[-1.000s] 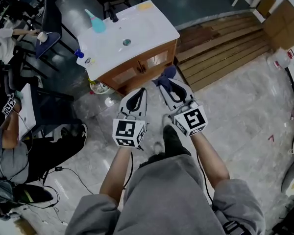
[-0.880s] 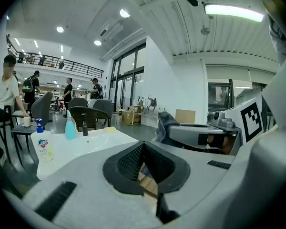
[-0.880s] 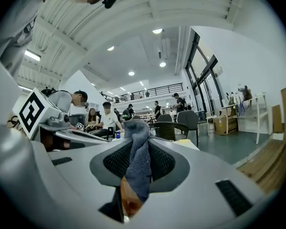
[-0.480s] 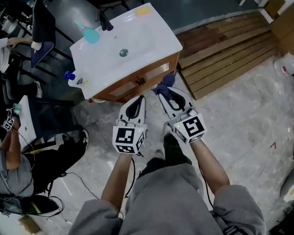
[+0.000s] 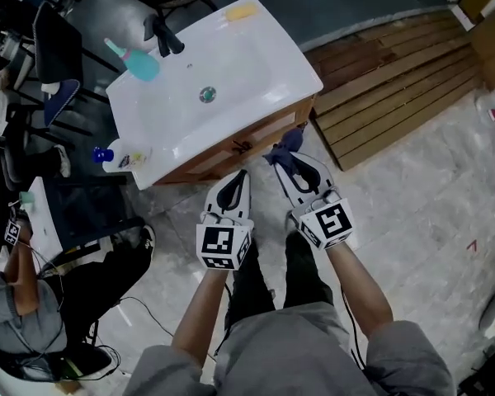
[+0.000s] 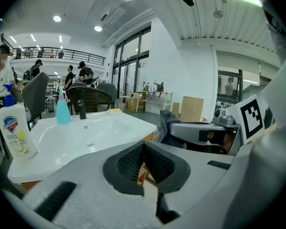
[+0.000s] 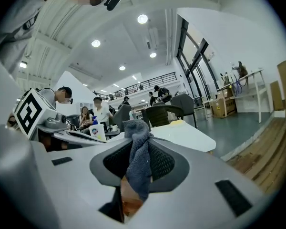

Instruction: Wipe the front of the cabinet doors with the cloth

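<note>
A wooden cabinet [image 5: 231, 151] with a white sink top [image 5: 247, 64] stands just ahead of me in the head view; only a narrow strip of its door fronts shows under the top's edge. My right gripper [image 5: 284, 153] is shut on a dark blue-grey cloth [image 5: 285, 143], which it holds close to the cabinet's right door. In the right gripper view the cloth [image 7: 139, 161] hangs bunched between the jaws of the right gripper [image 7: 139, 147]. My left gripper [image 5: 241, 176] is shut and holds nothing, a little short of the cabinet front. The left gripper [image 6: 143, 149] points at the sink top [image 6: 86, 137].
On the sink top are a black faucet [image 5: 163, 33], a teal bottle [image 5: 136, 63], a yellow sponge [image 5: 241, 11] and a soap bottle [image 5: 120, 155]. Wooden decking [image 5: 396, 81] lies to the right. Chairs and a seated person [image 5: 16, 295] are at the left. The floor is marble tile.
The cabinet has come nearer and the view now looks more straight down on the sink top. Both grippers sit closer to the door fronts; the cloth stays in the right one.
</note>
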Demonstrator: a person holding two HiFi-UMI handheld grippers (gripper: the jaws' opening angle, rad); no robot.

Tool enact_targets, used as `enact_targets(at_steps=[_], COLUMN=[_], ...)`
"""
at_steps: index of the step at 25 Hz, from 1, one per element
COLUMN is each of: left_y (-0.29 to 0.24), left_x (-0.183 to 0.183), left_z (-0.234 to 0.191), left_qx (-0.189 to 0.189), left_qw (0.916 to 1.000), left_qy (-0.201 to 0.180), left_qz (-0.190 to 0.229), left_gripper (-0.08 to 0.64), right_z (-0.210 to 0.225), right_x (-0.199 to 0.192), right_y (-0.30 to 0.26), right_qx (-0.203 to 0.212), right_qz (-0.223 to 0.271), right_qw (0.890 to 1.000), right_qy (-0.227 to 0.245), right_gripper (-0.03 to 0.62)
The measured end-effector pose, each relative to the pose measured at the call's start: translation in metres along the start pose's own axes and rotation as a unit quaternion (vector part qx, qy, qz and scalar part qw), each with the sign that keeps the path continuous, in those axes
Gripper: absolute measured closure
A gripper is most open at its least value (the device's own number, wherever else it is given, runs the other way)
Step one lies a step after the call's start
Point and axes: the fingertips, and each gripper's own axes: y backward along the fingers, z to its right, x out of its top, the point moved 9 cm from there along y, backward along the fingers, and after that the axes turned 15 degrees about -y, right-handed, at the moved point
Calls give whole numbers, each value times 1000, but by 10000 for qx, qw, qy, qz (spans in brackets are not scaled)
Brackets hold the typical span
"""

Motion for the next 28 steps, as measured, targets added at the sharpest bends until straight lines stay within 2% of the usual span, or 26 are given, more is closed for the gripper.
enact_targets(at_steps=[8,21,28], left_y=[-28,-53,-63], left_x=[-41,-94,-104], left_z=[-30,-65,-70], left_qx=[-253,-1245,-1387], left_qw=[9996,9910,9885], left_qy=[-85,-481,-588], left_qz=[15,108,129], left_gripper=[552,552,552], right_z=[8,1,6], right_x=[-50,-122,-139], right_y=[-41,-80,-85], right_qx=[-258,-1004,-1075], right_qz=[138,526,667], right_qw=[9996,9935,9918], right_qy=[6,-124,-153], right_gripper=[505,505,505])
